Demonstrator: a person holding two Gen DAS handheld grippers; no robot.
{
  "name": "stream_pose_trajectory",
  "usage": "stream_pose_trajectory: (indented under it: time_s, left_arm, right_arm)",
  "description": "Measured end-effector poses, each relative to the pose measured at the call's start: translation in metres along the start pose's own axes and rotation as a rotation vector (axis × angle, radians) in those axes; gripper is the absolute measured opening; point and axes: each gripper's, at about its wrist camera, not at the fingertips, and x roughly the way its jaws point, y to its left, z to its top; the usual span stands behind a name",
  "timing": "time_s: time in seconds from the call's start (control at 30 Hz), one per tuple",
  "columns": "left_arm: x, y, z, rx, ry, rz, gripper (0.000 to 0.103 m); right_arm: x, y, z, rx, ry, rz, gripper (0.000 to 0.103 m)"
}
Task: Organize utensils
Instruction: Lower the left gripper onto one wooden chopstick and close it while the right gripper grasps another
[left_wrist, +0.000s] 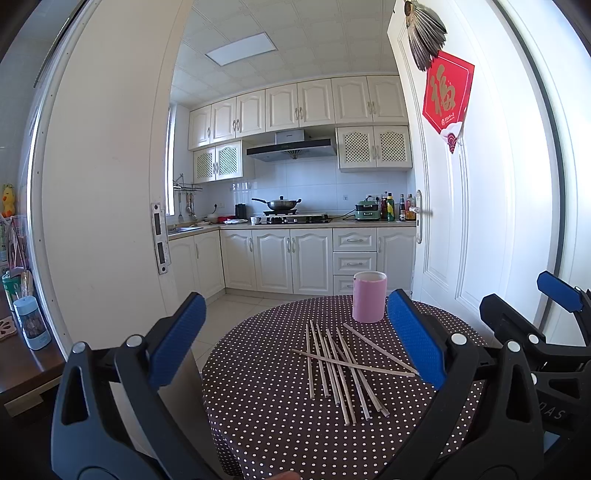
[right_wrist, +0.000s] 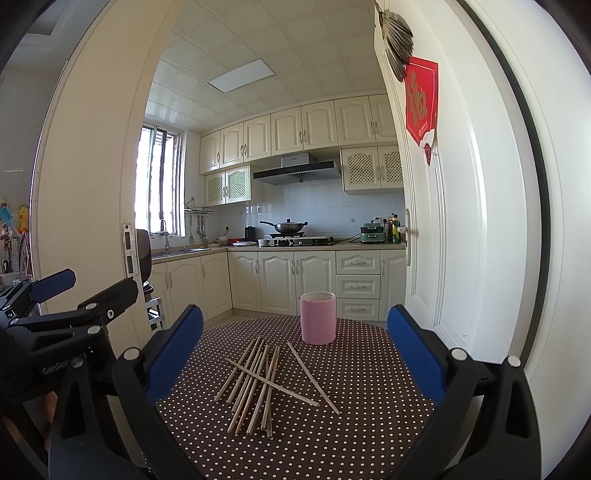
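Several pale wooden chopsticks (left_wrist: 343, 365) lie loosely crossed on a round table with a brown polka-dot cloth (left_wrist: 280, 424). A pink cylindrical holder (left_wrist: 369, 297) stands upright just beyond them, with nothing visible inside. My left gripper (left_wrist: 295, 338) hovers open above the table's near left side, nothing between its blue pads. In the right wrist view the chopsticks (right_wrist: 266, 384) and pink holder (right_wrist: 318, 317) sit ahead on the cloth (right_wrist: 369, 406), and my right gripper (right_wrist: 295, 354) is open and holds nothing. Each gripper shows at the edge of the other's view.
An open white door (left_wrist: 461, 221) with a red decoration (left_wrist: 448, 92) stands right of the table. A white door frame (left_wrist: 103, 221) rises on the left, beside a wooden surface with bottles (left_wrist: 31, 323). Kitchen cabinets and a stove with a wok (left_wrist: 282, 204) are far behind.
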Motion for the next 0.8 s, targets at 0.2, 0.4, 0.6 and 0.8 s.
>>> stream_pose_trajectory:
  time_s: [0.2, 0.4, 0.6, 0.8]
  left_arm:
    - [0.007, 0.0, 0.004, -0.003, 0.012, -0.003, 0.097]
    - [0.041, 0.001, 0.014, 0.016, 0.081, -0.046, 0.097]
    - [0.122, 0.005, 0.012, -0.005, 0.326, -0.161, 0.097]
    - [0.202, 0.021, -0.013, -0.099, 0.585, -0.186, 0.096]
  right_arm:
    - [0.008, -0.001, 0.001, 0.006, 0.014, 0.016, 0.096]
    - [0.04, -0.003, 0.009, -0.015, 0.074, 0.051, 0.096]
    - [0.106, -0.009, 0.006, -0.064, 0.21, 0.091, 0.096]
    - [0.174, -0.021, -0.015, -0.119, 0.395, 0.093, 0.096]
